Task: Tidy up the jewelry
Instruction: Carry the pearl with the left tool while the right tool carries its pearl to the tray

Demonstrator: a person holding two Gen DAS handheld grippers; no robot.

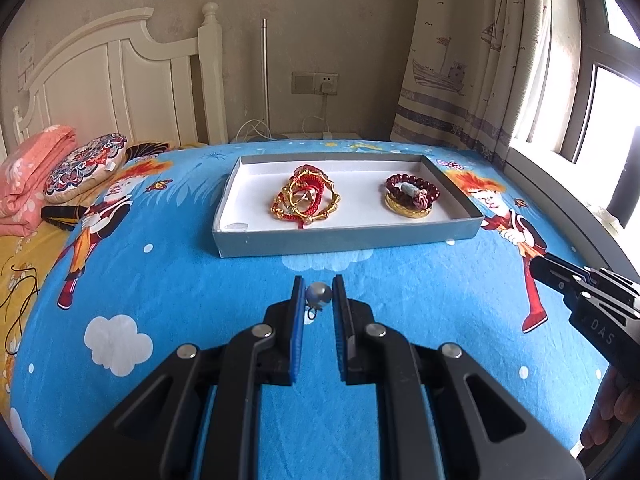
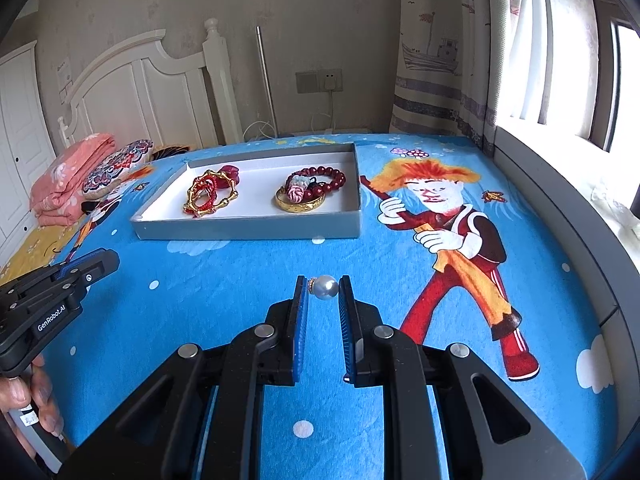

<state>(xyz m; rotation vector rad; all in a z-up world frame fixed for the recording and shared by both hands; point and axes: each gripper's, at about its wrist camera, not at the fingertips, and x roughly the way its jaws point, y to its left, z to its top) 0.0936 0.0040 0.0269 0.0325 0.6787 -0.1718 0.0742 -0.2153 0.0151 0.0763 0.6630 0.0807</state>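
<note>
Your left gripper [image 1: 317,294] brackets a grey pearl earring [image 1: 319,294] on the blue bedsheet [image 1: 180,280]; whether the pads touch it, I cannot tell. Your right gripper [image 2: 324,289] likewise flanks a white pearl earring [image 2: 325,287], contact unclear. The grey tray [image 1: 344,236] beyond holds gold bangles [image 1: 306,200] and a red bead bracelet [image 1: 412,192].

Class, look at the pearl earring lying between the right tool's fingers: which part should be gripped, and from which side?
Grip the round pearl across its widest part, coming from the near side with the right tool. One finger goes each side; the small gold fitting at its left looks too thin to hold.
</note>
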